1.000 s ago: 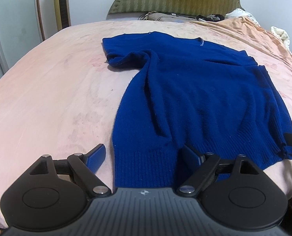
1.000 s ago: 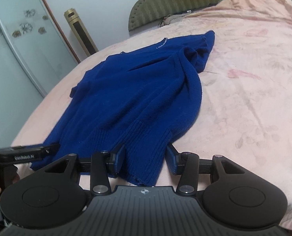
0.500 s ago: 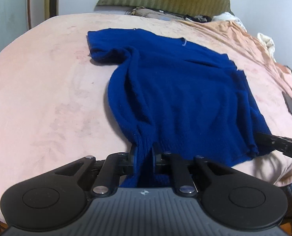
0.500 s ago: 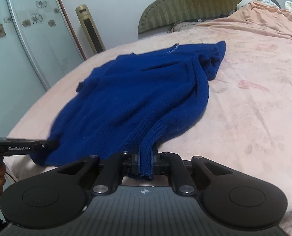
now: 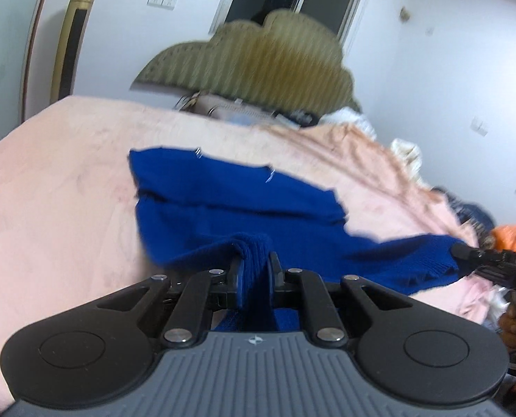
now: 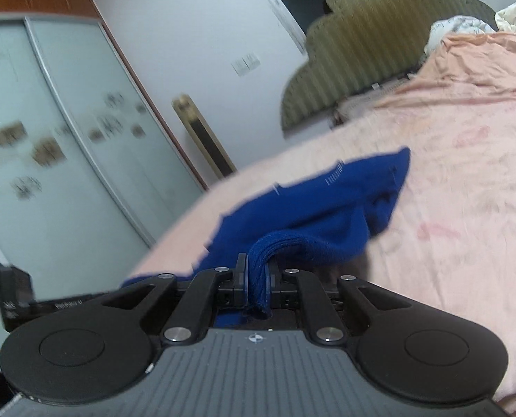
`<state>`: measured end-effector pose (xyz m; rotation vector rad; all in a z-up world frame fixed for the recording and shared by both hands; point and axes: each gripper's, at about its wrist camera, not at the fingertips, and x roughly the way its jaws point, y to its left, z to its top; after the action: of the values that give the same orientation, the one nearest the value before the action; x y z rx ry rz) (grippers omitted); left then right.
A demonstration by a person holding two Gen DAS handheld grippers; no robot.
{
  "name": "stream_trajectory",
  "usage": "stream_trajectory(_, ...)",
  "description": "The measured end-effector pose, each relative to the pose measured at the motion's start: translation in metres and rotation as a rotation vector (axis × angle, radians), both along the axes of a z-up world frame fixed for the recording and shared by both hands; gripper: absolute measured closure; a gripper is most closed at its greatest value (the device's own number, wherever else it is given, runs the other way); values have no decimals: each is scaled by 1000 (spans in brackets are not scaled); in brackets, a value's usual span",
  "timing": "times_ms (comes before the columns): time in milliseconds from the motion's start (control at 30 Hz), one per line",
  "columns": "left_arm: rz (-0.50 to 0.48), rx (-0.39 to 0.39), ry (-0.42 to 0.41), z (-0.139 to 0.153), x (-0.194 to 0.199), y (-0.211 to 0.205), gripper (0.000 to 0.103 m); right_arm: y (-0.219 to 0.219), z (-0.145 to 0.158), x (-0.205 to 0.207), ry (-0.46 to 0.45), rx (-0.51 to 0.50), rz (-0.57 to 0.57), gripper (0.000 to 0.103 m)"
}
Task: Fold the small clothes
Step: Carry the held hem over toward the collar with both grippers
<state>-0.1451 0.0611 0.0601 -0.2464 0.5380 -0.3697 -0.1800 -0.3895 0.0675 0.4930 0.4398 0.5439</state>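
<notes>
A dark blue knitted sweater lies on the pink bed, its hem lifted toward the neckline. My left gripper is shut on the ribbed hem at its left corner. My right gripper is shut on the hem at the other corner; the sweater also shows in the right wrist view. The right gripper shows at the right edge of the left wrist view, and the left gripper at the left edge of the right wrist view. The frames are blurred by motion.
An olive padded headboard stands at the far end. A crumpled peach blanket covers the right side of the bed. A gold tower fan and sliding wardrobe doors stand at the left. Orange cloth lies beyond the right edge.
Both grippers closed on the hem corners, then lifted them and carried them forward over the sweater's body toward the neckline. The cameras have tilted upward.
</notes>
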Motion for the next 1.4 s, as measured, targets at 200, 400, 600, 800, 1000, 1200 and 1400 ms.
stream_trajectory(200, -52, 8, -33, 12, -12, 6, 91, -17, 18, -15, -55, 15, 50, 91)
stream_trajectory(400, 2, 37, 53, -4, 13, -2, 91, -11, 1, -3, 27, 14, 34, 91)
stream_trajectory(600, 45, 176, 72, 2, 49, -25, 91, 1, -11, 21, 73, 21, -15, 91)
stream_trajectory(800, 83, 307, 96, -12, 102, -59, 91, 31, -5, 54, 19, -190, -150, 91)
stream_trajectory(1000, 124, 422, 150, -35, 141, -83, 91, 67, -17, 91, -11, -329, -185, 91)
stream_trajectory(1200, 140, 468, 165, -42, 156, -91, 91, 73, -26, 115, 12, -332, -191, 91)
stream_trajectory(1400, 137, 486, 168, -42, 162, -95, 91, 72, -26, 122, 16, -329, -194, 91)
